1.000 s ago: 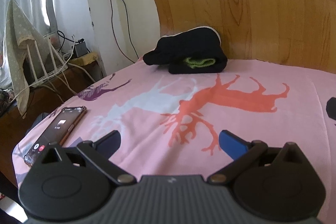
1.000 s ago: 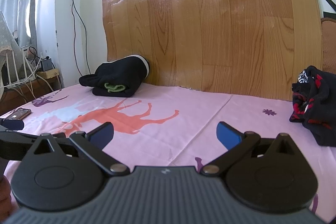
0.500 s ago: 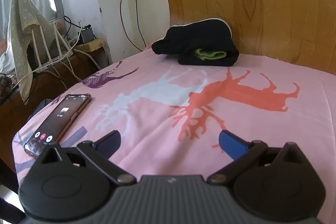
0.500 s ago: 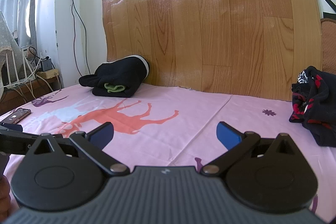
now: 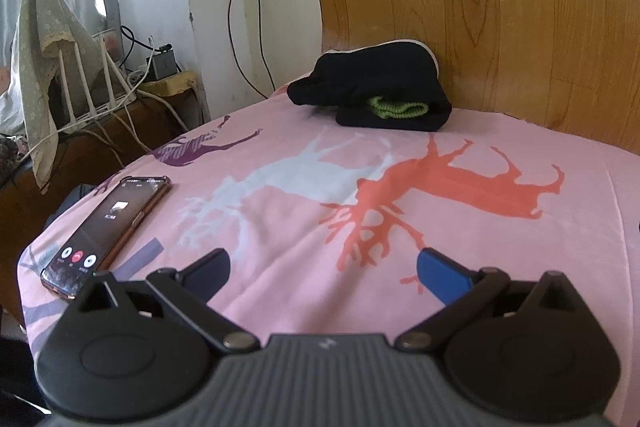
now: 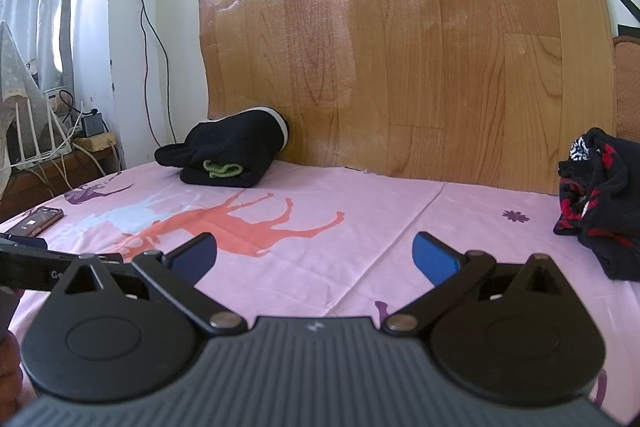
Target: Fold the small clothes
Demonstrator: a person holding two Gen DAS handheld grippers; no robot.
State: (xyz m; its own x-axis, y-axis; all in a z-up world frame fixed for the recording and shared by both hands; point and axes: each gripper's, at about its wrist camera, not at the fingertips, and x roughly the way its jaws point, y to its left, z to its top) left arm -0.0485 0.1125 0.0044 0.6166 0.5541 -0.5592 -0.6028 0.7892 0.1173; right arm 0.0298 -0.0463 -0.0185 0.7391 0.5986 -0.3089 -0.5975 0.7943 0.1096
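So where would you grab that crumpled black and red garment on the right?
With the right gripper, probably at the near, lower edge of the black and red garment, coming in from its left over the bare pink sheet. It lies bunched in a heap, so that loose edge on the sheet looks the easiest fold for open jaws to pinch.

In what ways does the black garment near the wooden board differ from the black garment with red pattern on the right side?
The folded black garment with a green knit piece is a neat bundle; the black garment with red and white pattern is a loose crumpled heap. The first lies at the far left against the wooden board; the second sits at the right edge. Both rest on the pink deer-print sheet, untouched by the fingers.
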